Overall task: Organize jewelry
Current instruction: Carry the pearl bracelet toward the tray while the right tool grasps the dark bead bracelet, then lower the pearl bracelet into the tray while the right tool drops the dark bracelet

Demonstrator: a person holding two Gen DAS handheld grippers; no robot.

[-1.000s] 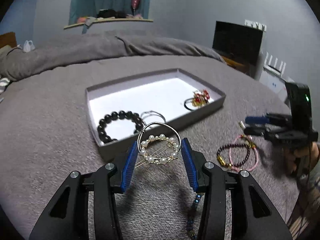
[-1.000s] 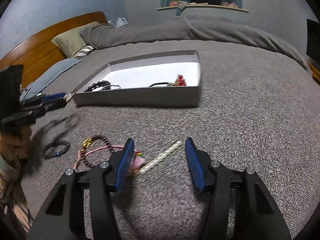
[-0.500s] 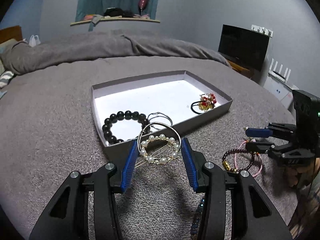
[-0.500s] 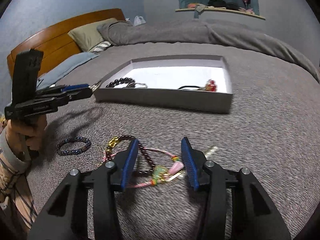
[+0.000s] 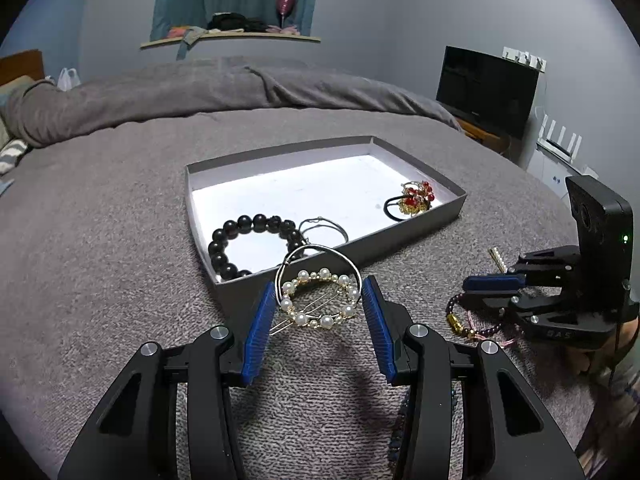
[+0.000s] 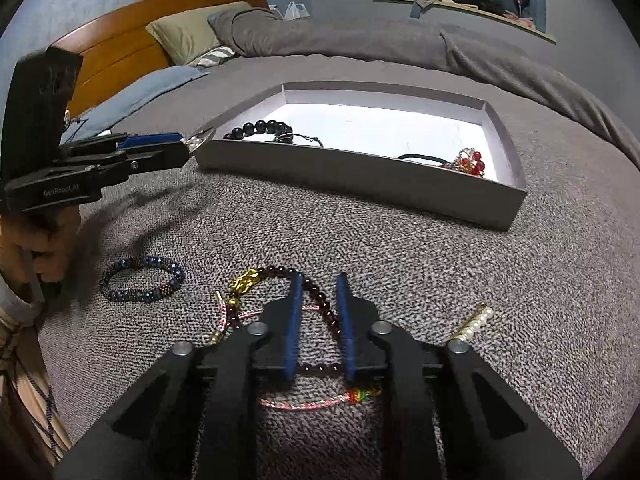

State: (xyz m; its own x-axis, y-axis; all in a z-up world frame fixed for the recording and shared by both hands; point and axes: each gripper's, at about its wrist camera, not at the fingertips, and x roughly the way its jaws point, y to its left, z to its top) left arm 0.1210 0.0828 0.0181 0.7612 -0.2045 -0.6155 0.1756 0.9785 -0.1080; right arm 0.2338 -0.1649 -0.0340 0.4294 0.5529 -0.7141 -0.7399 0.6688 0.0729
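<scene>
My left gripper (image 5: 319, 298) is shut on a round pearl hair clip (image 5: 320, 302) with a thin silver hoop, held just before the near edge of the grey tray (image 5: 424, 226). The tray holds a black bead bracelet (image 5: 252, 246), a silver ring (image 5: 324, 229) and a red-and-gold hair tie (image 5: 414, 198). My right gripper (image 6: 318, 280) has narrowed jaws around a dark red bead bracelet (image 6: 320, 300) lying on the bedspread with a pink cord bracelet (image 6: 320, 403); it is not clear whether the pads touch it.
A blue bead bracelet (image 6: 142, 279) and a pearl bar clip (image 6: 474, 322) lie on the grey bedspread. Pillows and a wooden headboard (image 6: 120, 52) are far left. A dark screen (image 5: 486, 90) stands beyond the bed.
My right gripper moved left and down over the dark red bracelet and its jaws narrowed. My left gripper carried the pearl clip a little toward the tray.
</scene>
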